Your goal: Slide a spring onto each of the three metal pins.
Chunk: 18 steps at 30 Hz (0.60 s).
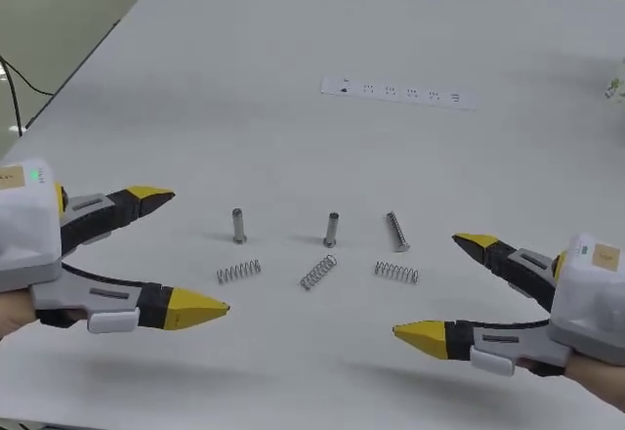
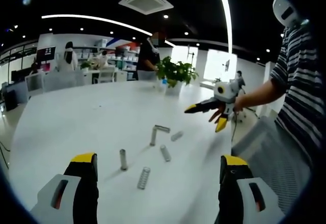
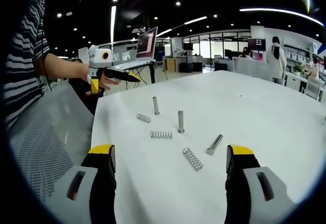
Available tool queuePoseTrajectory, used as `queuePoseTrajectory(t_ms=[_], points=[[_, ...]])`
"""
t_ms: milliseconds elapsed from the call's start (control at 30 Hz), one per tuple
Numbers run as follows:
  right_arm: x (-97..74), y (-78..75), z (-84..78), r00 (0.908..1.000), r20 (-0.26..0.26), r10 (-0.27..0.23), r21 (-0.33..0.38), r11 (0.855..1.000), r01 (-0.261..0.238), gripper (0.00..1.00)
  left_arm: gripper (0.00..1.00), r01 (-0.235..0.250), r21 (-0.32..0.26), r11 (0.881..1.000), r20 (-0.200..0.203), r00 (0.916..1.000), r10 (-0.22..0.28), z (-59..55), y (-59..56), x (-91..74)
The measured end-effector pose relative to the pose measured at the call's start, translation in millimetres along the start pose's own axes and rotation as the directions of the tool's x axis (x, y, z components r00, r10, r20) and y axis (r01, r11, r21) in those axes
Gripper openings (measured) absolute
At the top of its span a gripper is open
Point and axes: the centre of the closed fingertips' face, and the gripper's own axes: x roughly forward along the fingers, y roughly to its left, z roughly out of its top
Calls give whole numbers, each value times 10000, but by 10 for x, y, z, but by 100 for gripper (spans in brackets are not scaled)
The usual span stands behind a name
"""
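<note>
Three short metal pins rest on the white table (image 1: 293, 147). The left pin (image 1: 238, 225) and the middle pin (image 1: 332, 230) stand upright, while the right pin (image 1: 396, 232) lies on its side. In front of them lie three loose springs (image 1: 238, 272) (image 1: 318, 272) (image 1: 395, 272), one per pin. My left gripper (image 1: 186, 250) hovers open to the left of the row, nothing between its jaws. My right gripper (image 1: 437, 286) hovers open to the right, also holding nothing. The right gripper view has the lying pin (image 3: 214, 144) and nearest spring (image 3: 192, 158) just ahead of the right gripper (image 3: 173, 150).
A white power strip (image 1: 398, 92) lies flat farther back on the table. The table's left edge (image 1: 88, 59) drops to the floor. A potted plant (image 2: 175, 71) and people stand beyond the far end, and a laptop (image 3: 145, 43) sits on another desk.
</note>
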Motion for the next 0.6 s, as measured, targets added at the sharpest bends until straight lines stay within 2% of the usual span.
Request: queuePoseTrajectory(t_ms=[133, 367, 500, 600], points=[[-8, 5, 47, 9997, 240, 72, 52, 10000, -73, 92, 97, 32, -26, 10000, 16, 10000, -32, 8, -4, 1], [-38, -51, 45, 9992, 379, -129, 374, 9992, 115, 92, 97, 16, -100, 9999, -63, 10000, -17, -26, 6, 3], [-75, -95, 74, 9974, 665, -272, 829, 9963, 217, 92, 97, 12, -126, 9999, -41, 10000, -12, -27, 4, 2], [-80, -108, 57, 9975, 616, -340, 895, 9956, 284, 91, 97, 10, -126, 9999, -41, 10000, -11, -28, 0, 4]])
